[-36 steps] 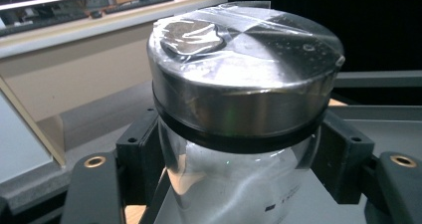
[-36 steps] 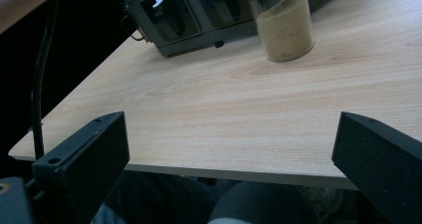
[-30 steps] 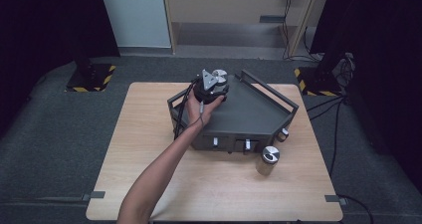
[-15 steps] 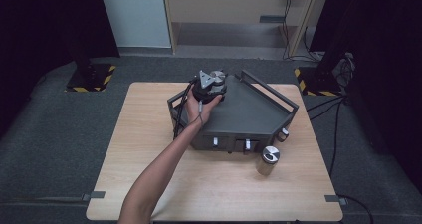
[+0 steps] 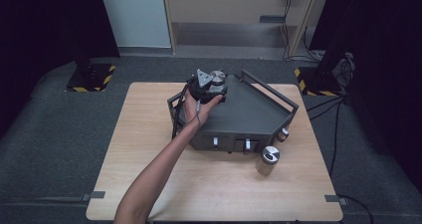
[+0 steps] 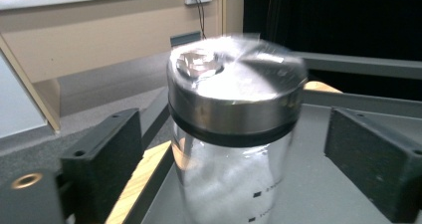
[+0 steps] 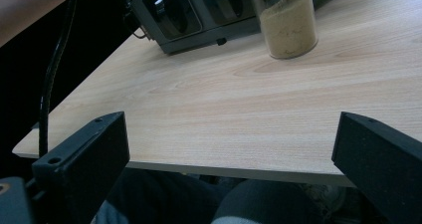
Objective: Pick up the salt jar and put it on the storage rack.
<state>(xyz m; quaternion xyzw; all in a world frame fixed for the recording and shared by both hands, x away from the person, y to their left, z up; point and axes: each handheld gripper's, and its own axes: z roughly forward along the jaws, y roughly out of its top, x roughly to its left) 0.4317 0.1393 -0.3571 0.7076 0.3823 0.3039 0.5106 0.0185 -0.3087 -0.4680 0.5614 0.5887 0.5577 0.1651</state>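
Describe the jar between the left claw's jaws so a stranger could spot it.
Find the dark rack on the wooden table. At its far left corner stands a clear jar with a steel lid. The other jar stands on the table itself.

The left tool [image 5: 215, 82] hovers at a metal-lidded jar [image 5: 217, 76] (rack's [image 5: 249, 115] rear corner).
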